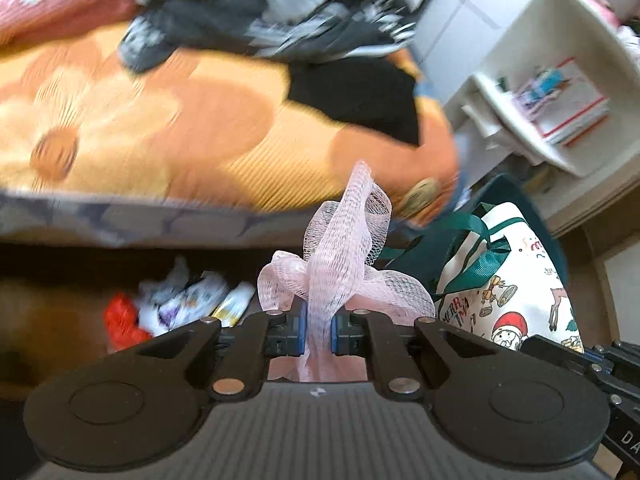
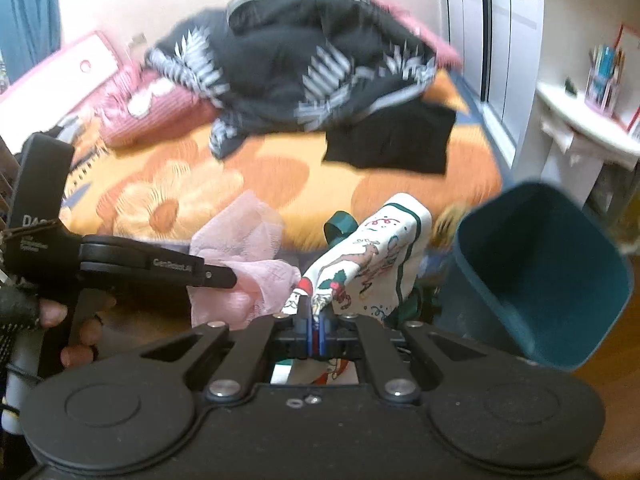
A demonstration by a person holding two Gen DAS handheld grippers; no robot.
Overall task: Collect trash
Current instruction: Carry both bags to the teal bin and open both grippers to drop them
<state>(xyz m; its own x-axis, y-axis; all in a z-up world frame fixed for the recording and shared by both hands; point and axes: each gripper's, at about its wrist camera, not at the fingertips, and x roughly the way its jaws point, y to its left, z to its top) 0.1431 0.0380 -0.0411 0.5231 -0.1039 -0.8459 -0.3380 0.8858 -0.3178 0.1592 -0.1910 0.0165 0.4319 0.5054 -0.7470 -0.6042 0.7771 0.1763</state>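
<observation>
- Left gripper [image 1: 319,330], bottom centre of the left wrist view: jaws narrow, blue pads clamped on a pink mesh net [image 1: 344,256]; the net bunches up above the pads toward mid-frame
- Right gripper [image 2: 315,330], bottom centre of the right wrist view: jaws nearly closed, pinching the edge of a white Christmas-print bag [image 2: 372,264] with a green ribbon [image 2: 338,226]
- A teal bin [image 2: 536,280] sits tilted at right of that view, just beside the bag; its mouth faces the camera
- An orange flowered bedspread [image 1: 168,128] fills the upper left; dark patterned clothing [image 2: 304,68] lies piled on it
- Crumpled wrappers [image 1: 176,304] lie lower left under the bed edge; blurred
</observation>
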